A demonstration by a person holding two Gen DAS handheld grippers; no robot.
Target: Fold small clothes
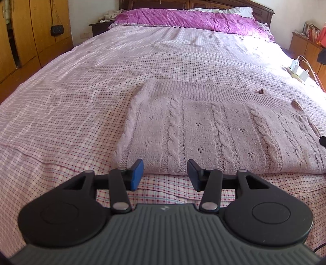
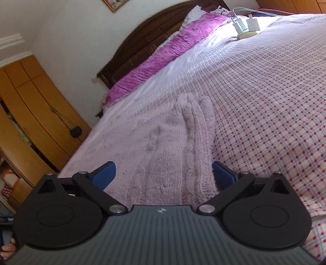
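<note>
A pale pink cable-knit sweater [image 1: 214,130] lies folded flat on the checked bedspread [image 1: 81,85], near the bed's front edge. My left gripper [image 1: 165,175] hovers just short of the sweater's near hem, open, with nothing between its blue pads. In the right wrist view the same sweater [image 2: 173,146] runs away from the camera, its folded edge on the right. My right gripper [image 2: 164,177] is open and straddles the sweater's near end, one finger on each side; whether the pads touch the knit I cannot tell. A black tip of the right gripper [image 1: 323,140] shows at the left view's right edge.
A purple quilt [image 1: 183,18] and white pillow lie at the dark wooden headboard. A power strip with white chargers [image 1: 298,71] and cables sits on the bed's right side [image 2: 247,27]. Wooden wardrobes [image 1: 24,40] stand left, a bedside cabinet right. A hand [image 2: 8,248] shows bottom left.
</note>
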